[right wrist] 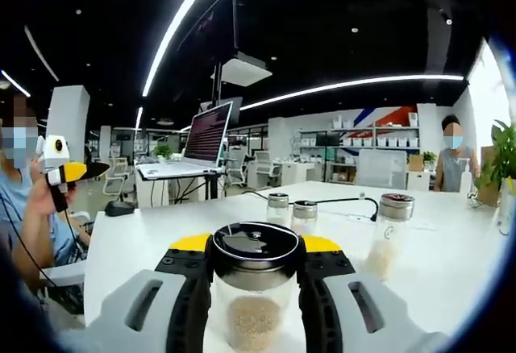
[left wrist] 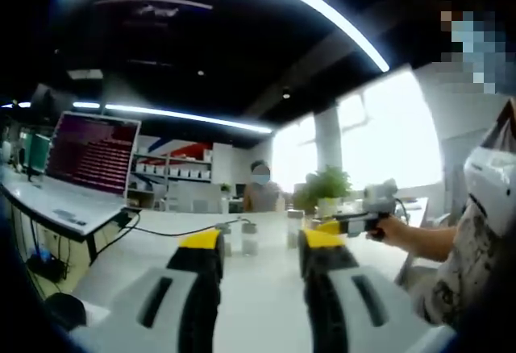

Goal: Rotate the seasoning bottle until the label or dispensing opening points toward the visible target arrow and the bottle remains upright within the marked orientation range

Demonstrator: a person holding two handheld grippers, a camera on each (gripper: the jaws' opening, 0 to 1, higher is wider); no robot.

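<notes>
— Where's your seasoning bottle (right wrist: 253, 288)?
— Upright on the white table (right wrist: 451, 248), right between your right gripper (right wrist: 254, 248) jaws, which press its glass sides just under the dark lid.
— And your left gripper (left wrist: 260, 244)?
— Jaws apart, holding nothing; small jars (left wrist: 242, 238) stand far ahead of it.

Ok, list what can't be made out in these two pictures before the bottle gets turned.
- Target arrow and marked range: no such marks can be made out on the table in the right gripper view.
- Bottle label or opening: right gripper view, only its dark cap and grainy contents face the camera; the right gripper jaws cover its sides.
- Three jars in the left gripper view: too small and blurred to read.
- Laptop screen text: too blurred.
</notes>
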